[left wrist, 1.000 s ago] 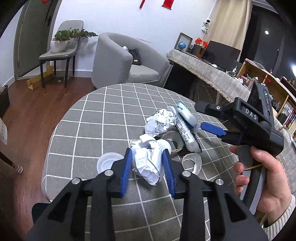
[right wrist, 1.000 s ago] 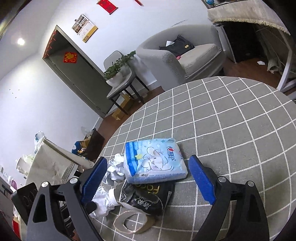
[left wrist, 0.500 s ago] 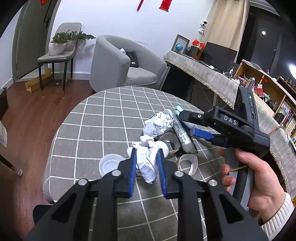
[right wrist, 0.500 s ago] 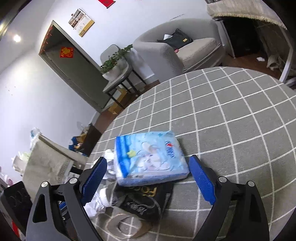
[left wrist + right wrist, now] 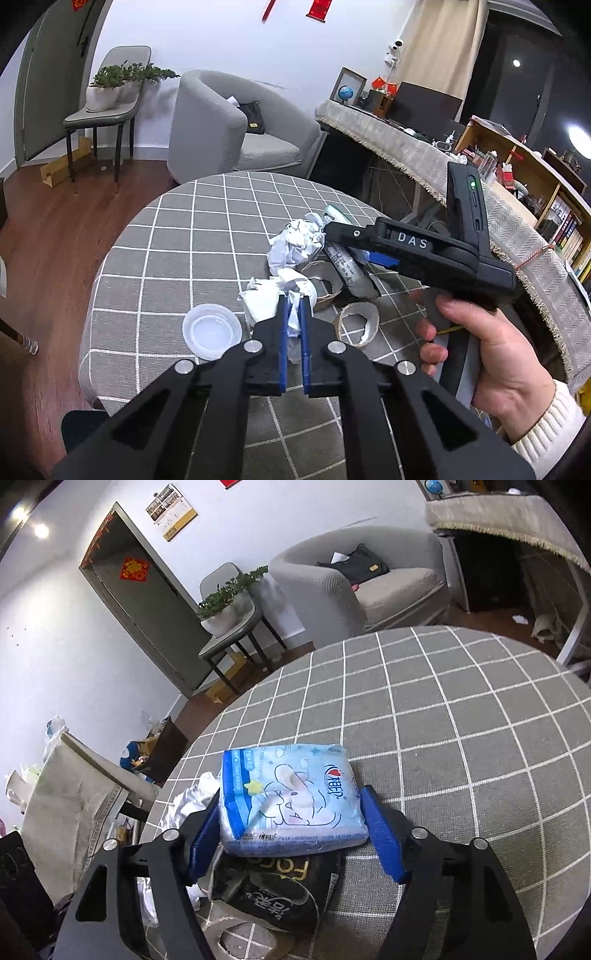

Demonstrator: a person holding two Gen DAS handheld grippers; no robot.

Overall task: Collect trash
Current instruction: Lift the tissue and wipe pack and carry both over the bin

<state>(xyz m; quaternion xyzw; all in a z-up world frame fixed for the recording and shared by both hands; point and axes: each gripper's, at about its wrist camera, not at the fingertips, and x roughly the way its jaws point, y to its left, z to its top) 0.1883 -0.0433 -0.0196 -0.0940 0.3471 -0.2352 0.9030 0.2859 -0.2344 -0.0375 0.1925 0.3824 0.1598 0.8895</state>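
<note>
My left gripper point(image 5: 294, 306) is shut on a crumpled white paper ball point(image 5: 271, 300) on the grey checked table point(image 5: 177, 236). A second paper ball point(image 5: 295, 245), two torn cardboard rings point(image 5: 360, 321) and a dark wrapper point(image 5: 349, 271) lie just beyond. My right gripper point(image 5: 290, 814) has its blue pads against both sides of a light blue tissue pack point(image 5: 291, 801), which lies on a black wrapper point(image 5: 273, 890). The right gripper also shows in the left wrist view point(image 5: 354, 247), over the pile.
A clear plastic lid point(image 5: 212, 330) lies left of my left gripper. A grey armchair point(image 5: 229, 129) and a chair with a plant point(image 5: 107, 103) stand beyond the table. A cloth-covered desk point(image 5: 424, 155) runs along the right.
My left gripper closed on the white paper ball. My right gripper moved forward and narrowed from wide open until its pads reached the tissue pack's sides.
</note>
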